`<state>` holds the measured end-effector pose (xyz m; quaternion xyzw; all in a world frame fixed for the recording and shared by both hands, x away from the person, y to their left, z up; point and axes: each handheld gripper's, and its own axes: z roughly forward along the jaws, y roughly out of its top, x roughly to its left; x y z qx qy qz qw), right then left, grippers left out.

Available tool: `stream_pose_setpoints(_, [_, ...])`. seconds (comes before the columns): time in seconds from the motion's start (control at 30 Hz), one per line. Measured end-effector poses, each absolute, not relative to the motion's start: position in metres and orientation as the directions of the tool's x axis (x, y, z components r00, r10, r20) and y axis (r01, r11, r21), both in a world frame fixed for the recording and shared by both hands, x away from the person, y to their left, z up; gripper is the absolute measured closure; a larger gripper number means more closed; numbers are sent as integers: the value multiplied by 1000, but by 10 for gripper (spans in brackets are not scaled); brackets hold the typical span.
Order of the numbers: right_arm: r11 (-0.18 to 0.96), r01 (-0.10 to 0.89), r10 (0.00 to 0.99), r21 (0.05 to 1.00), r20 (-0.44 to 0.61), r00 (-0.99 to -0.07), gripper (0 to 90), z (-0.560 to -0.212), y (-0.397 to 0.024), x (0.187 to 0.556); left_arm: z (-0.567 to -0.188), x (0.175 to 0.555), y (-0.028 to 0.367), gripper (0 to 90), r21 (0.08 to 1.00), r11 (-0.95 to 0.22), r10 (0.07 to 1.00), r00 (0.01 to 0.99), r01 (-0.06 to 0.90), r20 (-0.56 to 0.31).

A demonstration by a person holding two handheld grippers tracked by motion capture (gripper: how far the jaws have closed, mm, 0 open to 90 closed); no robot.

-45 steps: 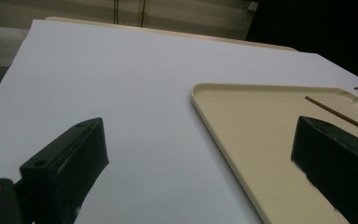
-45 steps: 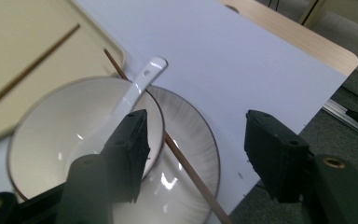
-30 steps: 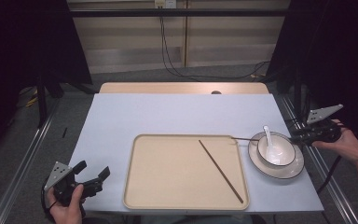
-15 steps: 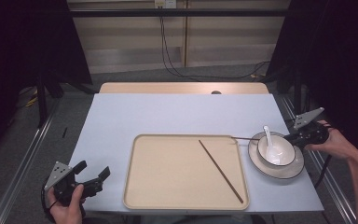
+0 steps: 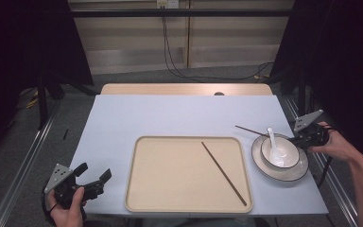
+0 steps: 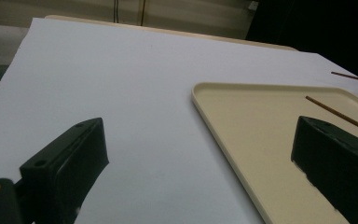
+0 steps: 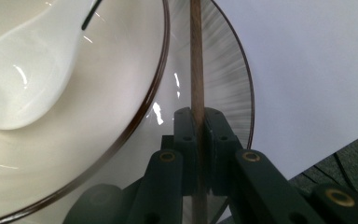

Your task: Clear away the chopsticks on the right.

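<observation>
**Right tool clamping a chopstick over the plate**

I am looking down on a counter [image 5: 170, 118] covered in pale blue-grey, with a cream tray [image 5: 170, 184] lying near its front edge. To the tray's right a white plate [image 5: 293, 174] with a dark rim is sitting on the counter, carrying a white bowl [image 5: 286, 156] that is holding a white ceramic spoon [image 5: 273, 140].

One dark brown chopstick [image 5: 224, 172] is lying at a slant on the tray's right half. The second chopstick [image 5: 253, 131], thin, straight and the same dark wood, is reaching from the counter behind the tray's far right corner across the plate's back rim.

My right tool [image 7: 198, 122] is pressing its jaws together on that second chopstick; in the right gripper view the stick [image 7: 196, 56] is running straight up between the pads, just beside the bowl's rim and over the plate. Those jaws have just been closing, with the chopstick between them. Compared with a second ago, the right hand [image 5: 333, 144] is sitting a little lower and closer to the plate, and the stick itself is lying where it was.

My left tool [image 5: 94, 177] is resting off the counter's front left corner with its jaws standing wide apart, gripping nothing, in the same spot as before.
</observation>
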<state>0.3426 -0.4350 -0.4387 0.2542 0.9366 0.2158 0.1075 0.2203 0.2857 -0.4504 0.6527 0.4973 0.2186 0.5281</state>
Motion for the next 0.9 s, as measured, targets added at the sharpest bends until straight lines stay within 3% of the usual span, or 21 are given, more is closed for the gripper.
stream_pose_setpoints(0.9, [621,504,677,600,-88,-731,855,-410,-455,329,-448,219,282,19,924,26,882,426,382,-201])
